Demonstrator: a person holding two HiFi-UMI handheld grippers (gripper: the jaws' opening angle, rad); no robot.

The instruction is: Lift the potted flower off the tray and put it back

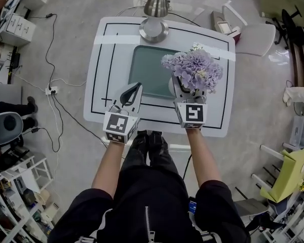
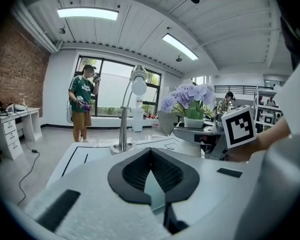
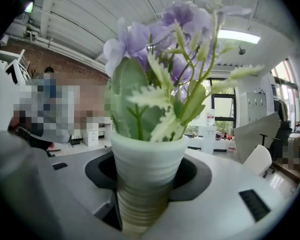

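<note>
The potted flower (image 1: pixel 192 69), purple blooms with green leaves in a ribbed white pot (image 3: pixel 146 169), sits between the jaws of my right gripper (image 1: pixel 188 89), which is shut on the pot. It hangs over the right edge of the grey-green tray (image 1: pixel 144 70) on the white table (image 1: pixel 105 80); I cannot tell whether the pot's base touches anything. My left gripper (image 1: pixel 133 91) is near the tray's front left, jaw tips together, holding nothing. In the left gripper view my left gripper (image 2: pixel 151 156) points across the table, and the flower (image 2: pixel 189 98) shows to its right.
A silver desk lamp (image 1: pixel 155 14) stands at the table's far edge, behind the tray. A white chair (image 1: pixel 254 37) is at the far right, and cables run over the floor on the left. A person in a green shirt (image 2: pixel 82 104) stands by the windows.
</note>
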